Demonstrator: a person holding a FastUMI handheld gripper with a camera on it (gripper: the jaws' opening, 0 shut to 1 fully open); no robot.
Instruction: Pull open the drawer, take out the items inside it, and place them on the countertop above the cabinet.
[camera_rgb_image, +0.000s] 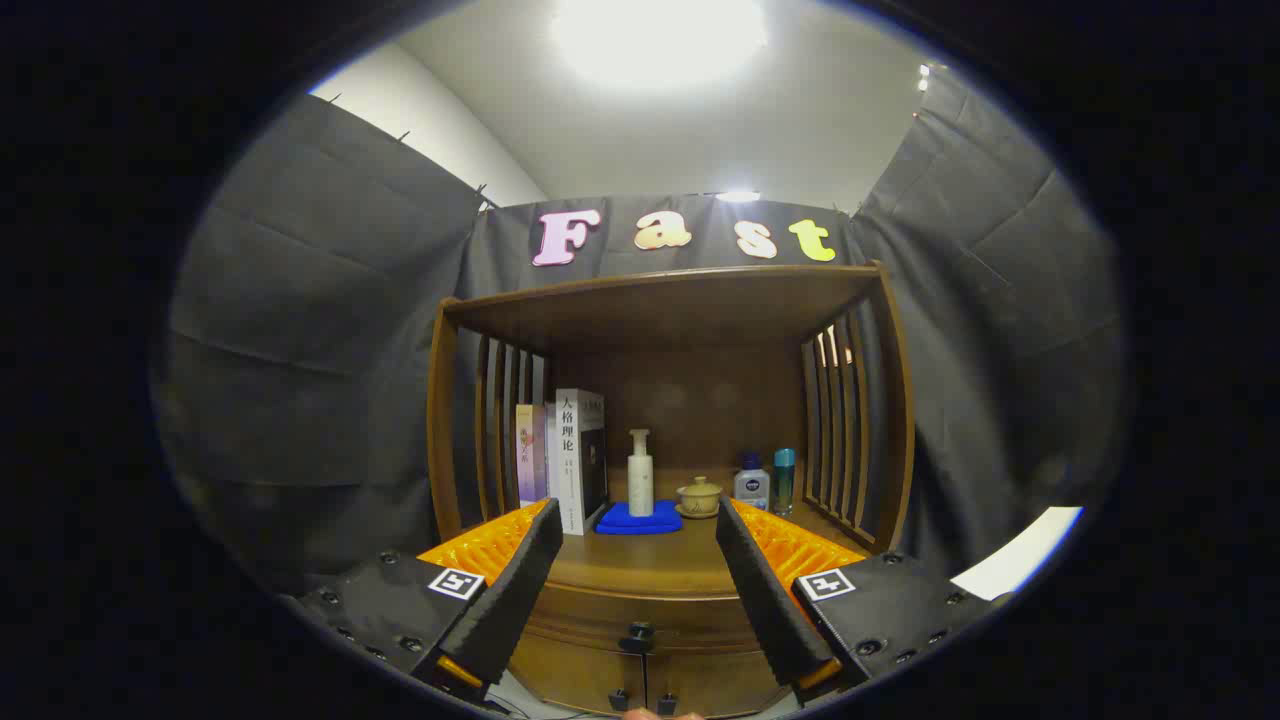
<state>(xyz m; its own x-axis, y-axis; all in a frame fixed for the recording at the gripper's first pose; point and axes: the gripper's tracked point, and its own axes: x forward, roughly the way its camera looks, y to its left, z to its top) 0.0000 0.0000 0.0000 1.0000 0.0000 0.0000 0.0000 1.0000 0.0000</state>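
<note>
A brown wooden cabinet (660, 310) with an open shelf stands ahead of me. Its countertop (650, 565) lies between and just beyond my fingers. Below the countertop's front edge the drawer front (600, 625) is closed, with a small dark knob (637, 634) between my fingers and low down. My gripper (638, 560) is open, fingers spread wide and holding nothing. It hovers in front of the cabinet, a little short of the drawer. What the drawer holds is hidden.
On the countertop at the back stand books (570, 460), a white pump bottle (640, 473) on a blue cloth (638, 518), a lidded cup (699, 497), a small bottle (752, 487) and a teal can (783, 480). Slatted sides (835, 425) flank the shelf. Two lower door knobs (642, 700) sit beneath the drawer.
</note>
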